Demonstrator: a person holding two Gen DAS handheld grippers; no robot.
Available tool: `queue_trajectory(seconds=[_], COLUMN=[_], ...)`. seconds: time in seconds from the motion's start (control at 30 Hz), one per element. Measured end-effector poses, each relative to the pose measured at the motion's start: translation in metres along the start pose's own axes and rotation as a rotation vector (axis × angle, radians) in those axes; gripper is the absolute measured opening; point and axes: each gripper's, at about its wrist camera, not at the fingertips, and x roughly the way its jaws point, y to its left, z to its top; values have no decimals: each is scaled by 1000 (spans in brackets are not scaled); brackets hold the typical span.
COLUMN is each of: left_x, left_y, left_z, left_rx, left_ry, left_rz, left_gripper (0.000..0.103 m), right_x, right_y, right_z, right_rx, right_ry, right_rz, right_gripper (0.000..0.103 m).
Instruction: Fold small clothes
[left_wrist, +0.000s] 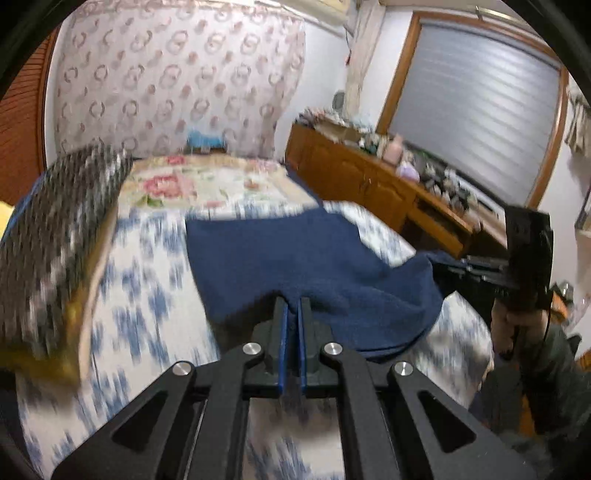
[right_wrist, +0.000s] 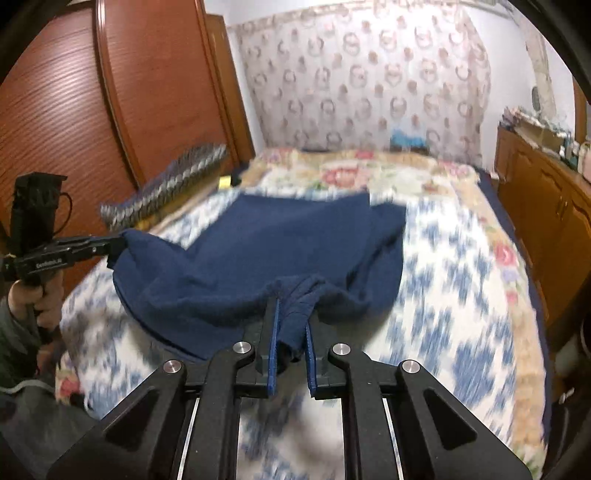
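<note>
A dark blue fleecy garment lies spread on the bed's blue-and-white cover, its near edge lifted at two corners. My left gripper is shut on one near corner of the cloth, pinched between its blue pads. In the right wrist view my right gripper is shut on a bunched fold of the garment at the other near corner. Each view shows the other gripper from the side: the right gripper at the cloth's right end, the left gripper at its left end.
A black-and-white patterned cushion lies on the bed's left side. A floral blanket covers the far end. A cluttered wooden cabinet runs along the right, a wooden wardrobe along the left. A person's hand holds the left gripper's handle.
</note>
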Motion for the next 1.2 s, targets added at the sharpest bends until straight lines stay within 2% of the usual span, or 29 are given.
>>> queue_trajectory(seconds=[0.17,0.27,0.37,0.43,0.47,0.5,0.53,0.57,0.63,0.8,0.97,1.07,1.2], left_x=[35,65,102,121,128,129,131,131,131,131,128,138,152], left_y=[29,48,69,80,85,86,87,87,82,73,69,71,78], left_z=[64,88,102,105,107,106,105,103,97,74,58,58,69], left_rx=[-32,-49,-68,-89,-92,-89,-86,-80,-53,-16,-5,-13,-30], left_ry=[-29,-6,48,82,88,88,87,87,97,145,171,195,178], left_rz=[46,82,122,146,151,147,146,154,165,151,146,171,217], left_gripper=[2,2,3,3,6,13,19,29,37,51,53,53,53], right_x=[19,49,83,104,117,124,130,131,130,127,132,143,164], right_y=[-22,-46,-68,-79,-86,-91,-95,-99,-104,-95,-88,-85,-91], right_z=[61,95,114,119,122,123,124,125,124,110,95,96,105], right_rx=[9,43,68,76,85,88,87,86,81,-28,-80,-99,-82], right_ry=[-50,-39,0,31,49,60,66,62,52,73,112,123,135], right_rz=[-35,-58,-75,-106,-108,-122,-164,-178,-154,-170,-114,-106,-127], right_gripper=[9,9,11,14,20,36,44,54,55,59,59,59,59])
